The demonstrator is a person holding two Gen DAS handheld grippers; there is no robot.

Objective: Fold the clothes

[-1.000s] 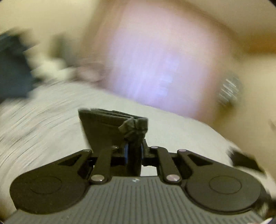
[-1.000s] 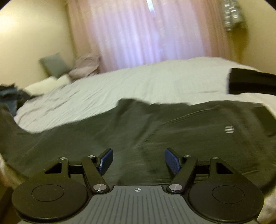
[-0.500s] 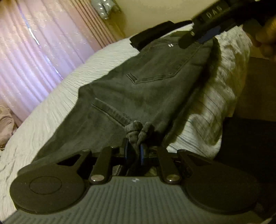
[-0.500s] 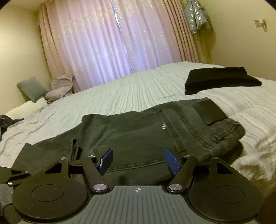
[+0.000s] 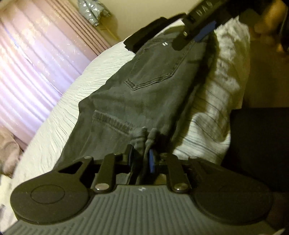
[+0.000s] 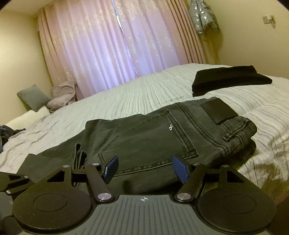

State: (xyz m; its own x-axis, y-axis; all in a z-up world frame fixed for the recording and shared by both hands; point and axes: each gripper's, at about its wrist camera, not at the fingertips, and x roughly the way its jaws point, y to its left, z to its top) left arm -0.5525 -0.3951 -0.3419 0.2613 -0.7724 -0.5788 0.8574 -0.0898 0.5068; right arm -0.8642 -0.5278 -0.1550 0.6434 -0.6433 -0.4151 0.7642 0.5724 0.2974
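From the left wrist view we see our left gripper [image 5: 141,160] at the bunched end of the jeans [image 5: 144,86]. Its jaws have just been opening a little, and a thick fold of the cloth sits between the blue pads [image 5: 152,160]; we cannot tell if they press on it. This view also shows our right gripper [image 5: 196,23] up by the waistband and the dark floor beside the bed. The right wrist view shows the right gripper [image 6: 144,169] with jaws wide apart and nothing held, just above the jeans [image 6: 153,137].

The jeans are dark grey and folded. They lie flat near the edge of the bed [image 6: 126,103], back pocket [image 6: 150,144] up, with a black patch [image 6: 218,112] at the waistband.

Behind them lies a folded black garment [image 6: 229,79]. Pink curtains [image 6: 117,45] hang at the back. A grey pillow [image 6: 33,96] and rumpled clothes [image 6: 62,95] sit far left. A silver jacket [image 6: 203,16] hangs by the curtains.
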